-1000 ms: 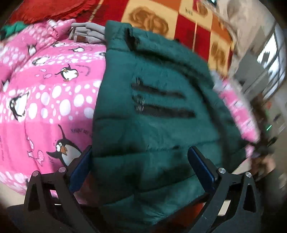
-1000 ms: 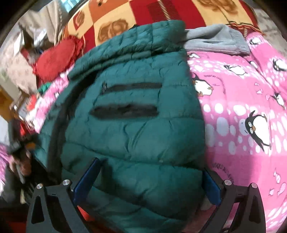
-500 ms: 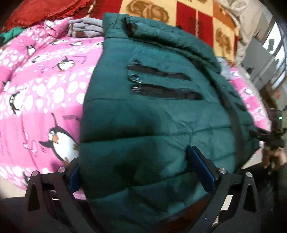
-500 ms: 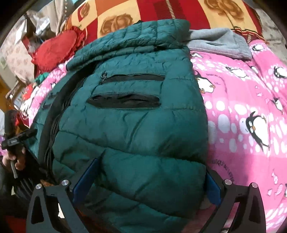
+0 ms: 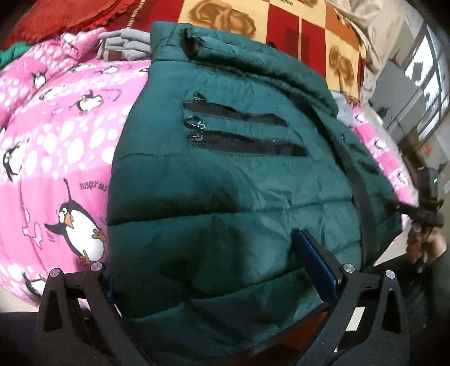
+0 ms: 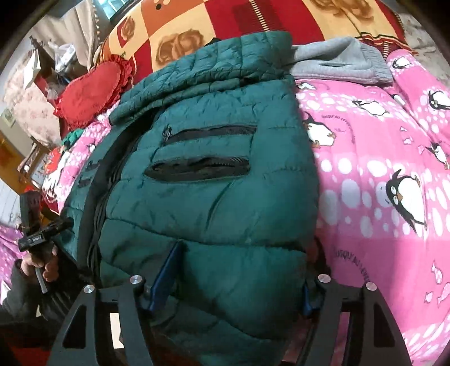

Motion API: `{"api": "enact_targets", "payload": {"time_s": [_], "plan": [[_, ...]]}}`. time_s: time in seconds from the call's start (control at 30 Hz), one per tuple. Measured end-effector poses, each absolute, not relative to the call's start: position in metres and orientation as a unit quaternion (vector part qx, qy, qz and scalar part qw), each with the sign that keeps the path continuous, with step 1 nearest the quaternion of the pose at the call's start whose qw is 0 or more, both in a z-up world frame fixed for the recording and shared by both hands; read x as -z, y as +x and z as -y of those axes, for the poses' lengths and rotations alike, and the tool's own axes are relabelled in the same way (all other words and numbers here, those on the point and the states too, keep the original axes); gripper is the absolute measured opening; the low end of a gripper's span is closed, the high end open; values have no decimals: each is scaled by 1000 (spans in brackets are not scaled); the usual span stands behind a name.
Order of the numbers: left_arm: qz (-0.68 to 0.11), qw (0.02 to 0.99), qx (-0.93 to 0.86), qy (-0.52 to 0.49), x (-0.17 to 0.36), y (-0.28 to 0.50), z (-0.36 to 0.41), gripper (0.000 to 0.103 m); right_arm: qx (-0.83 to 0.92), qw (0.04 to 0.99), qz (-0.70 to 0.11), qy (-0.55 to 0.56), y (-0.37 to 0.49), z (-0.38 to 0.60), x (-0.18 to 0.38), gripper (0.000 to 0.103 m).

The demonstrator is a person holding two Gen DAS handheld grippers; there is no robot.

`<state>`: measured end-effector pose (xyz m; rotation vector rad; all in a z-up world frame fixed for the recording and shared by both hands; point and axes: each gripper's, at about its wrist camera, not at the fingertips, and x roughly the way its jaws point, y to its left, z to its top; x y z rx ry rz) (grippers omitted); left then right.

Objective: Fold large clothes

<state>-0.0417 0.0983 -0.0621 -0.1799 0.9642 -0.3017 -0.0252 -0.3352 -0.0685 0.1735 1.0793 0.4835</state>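
Note:
A dark green puffer jacket [image 5: 225, 183] lies spread on a pink penguin blanket [image 5: 56, 135], inner side up with black zip pockets showing. It also shows in the right wrist view [image 6: 211, 202]. My left gripper [image 5: 213, 278] sits at the jacket's near hem with the padded fabric bunched between its wide-set fingers. My right gripper [image 6: 242, 273] is at the hem too, fingers closer together, pinching a thick fold of the jacket. Each gripper's outer finger is partly hidden by fabric.
A folded grey garment [image 6: 343, 62] lies by the jacket's collar. A red ruffled cushion [image 6: 92, 93] and a red-orange checked blanket [image 6: 225, 25] lie beyond. The blanket [image 6: 379, 183] extends to the right.
Both grippers have moved forward over the hem, so the jacket fills more of each view. The right gripper's fingers have closed in on the fabric; the left's stay wide.

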Motion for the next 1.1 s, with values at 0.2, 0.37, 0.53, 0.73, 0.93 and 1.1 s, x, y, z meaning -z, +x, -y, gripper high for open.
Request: {"api": "enact_targets", "payload": {"time_s": [0.2, 0.37, 0.53, 0.73, 0.93, 1.1], "plan": [[-471, 870, 124, -83, 63, -37, -95, 102, -246, 824, -509, 47, -29, 324, 66, 91], [-470, 875, 98, -68, 65, -36, -88, 102, -267, 829, -487, 73, -31, 330, 59, 74], [-470, 876, 88, -67, 68, -36, -88, 102, -255, 826, -497, 71, -28, 330, 70, 75], [-469, 876, 88, -65, 68, -36, -87, 102, -250, 832, -491, 64, -32, 328, 71, 77], [-469, 877, 86, -62, 68, -35, -87, 102, -264, 841, -470, 46, -34, 326, 56, 56], [-468, 877, 85, -61, 68, -36, -87, 102, -261, 839, -474, 47, -32, 325, 59, 55]]}}
